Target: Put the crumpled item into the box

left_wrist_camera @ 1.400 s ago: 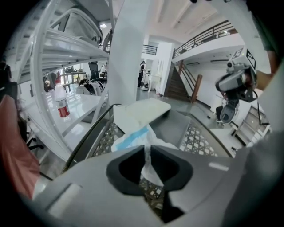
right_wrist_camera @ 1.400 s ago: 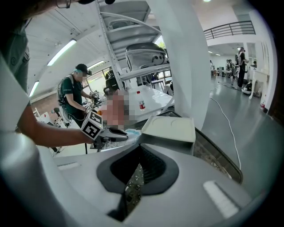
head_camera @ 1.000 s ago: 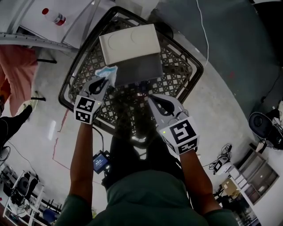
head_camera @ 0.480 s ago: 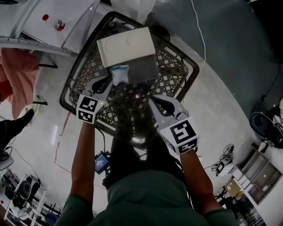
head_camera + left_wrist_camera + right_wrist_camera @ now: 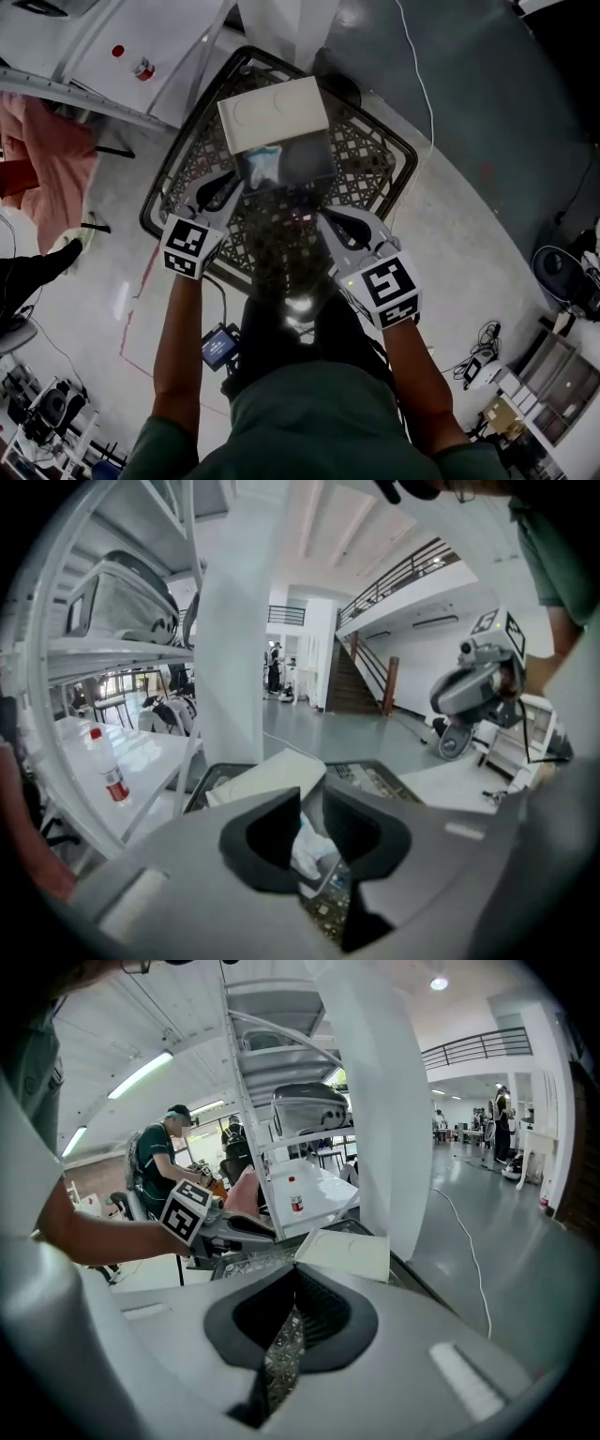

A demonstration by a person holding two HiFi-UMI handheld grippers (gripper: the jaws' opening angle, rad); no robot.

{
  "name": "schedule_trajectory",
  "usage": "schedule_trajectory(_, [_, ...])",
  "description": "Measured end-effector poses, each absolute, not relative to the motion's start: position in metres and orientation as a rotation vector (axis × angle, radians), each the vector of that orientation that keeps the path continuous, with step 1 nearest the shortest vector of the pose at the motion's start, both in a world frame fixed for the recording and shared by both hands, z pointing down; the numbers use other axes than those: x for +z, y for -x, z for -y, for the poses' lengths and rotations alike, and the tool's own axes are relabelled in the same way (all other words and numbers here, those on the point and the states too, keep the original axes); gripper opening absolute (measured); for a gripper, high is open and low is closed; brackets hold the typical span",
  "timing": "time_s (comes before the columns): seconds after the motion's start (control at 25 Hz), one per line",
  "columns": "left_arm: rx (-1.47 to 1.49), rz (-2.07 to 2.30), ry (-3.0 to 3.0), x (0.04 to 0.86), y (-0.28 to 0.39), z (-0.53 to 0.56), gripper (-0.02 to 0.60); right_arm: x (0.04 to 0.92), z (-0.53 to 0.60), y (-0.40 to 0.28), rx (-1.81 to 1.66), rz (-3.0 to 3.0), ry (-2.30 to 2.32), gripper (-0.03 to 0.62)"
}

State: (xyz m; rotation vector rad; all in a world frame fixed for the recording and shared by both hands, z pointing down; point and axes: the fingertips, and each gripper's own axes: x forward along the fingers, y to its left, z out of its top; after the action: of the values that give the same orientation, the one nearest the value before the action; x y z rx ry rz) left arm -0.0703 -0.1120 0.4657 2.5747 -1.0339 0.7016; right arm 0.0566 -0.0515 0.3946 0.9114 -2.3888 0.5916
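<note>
You are holding the left tool (image 5: 225,190) over the tabletop (image 5: 380,155), just at the near-left corner of the box (image 5: 311,161). Its jaws are standing apart and gripping nothing. In the left gripper view the crumpled item (image 5: 309,850) is showing through the gap, lying beyond the pads rather than being pressed by them. In the head view the item is sitting inside the box, against its left side, with the white lid (image 5: 272,112) lying open along the far edge. I am judging, then, that you are at the release step and that the placing itself is as good as done. What is remaining is getting the tool clear. The next move is calling for a clean retreat up and back toward you, with the jaws kept apart so that no pad is catching a fold and dragging the item out over the wall. Whether any corner of the item is riding on the rim is not showing clearly, so that is worth checking as you are pulling away. Further right, you are keeping the right tool (image 5: 339,221) clenched on nothing, hovering over the near-right part of the lattice and apart from the box. It is playing no part in this step.
</note>
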Motion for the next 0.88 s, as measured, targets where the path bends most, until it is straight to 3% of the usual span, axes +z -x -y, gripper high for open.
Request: schedule_trajectory(0.88, [0.449,1.377,-2.787,0.212,0.105,0.012,0.072,0.21,-0.006,-0.037,0.248,2.674,-0.809,0.003])
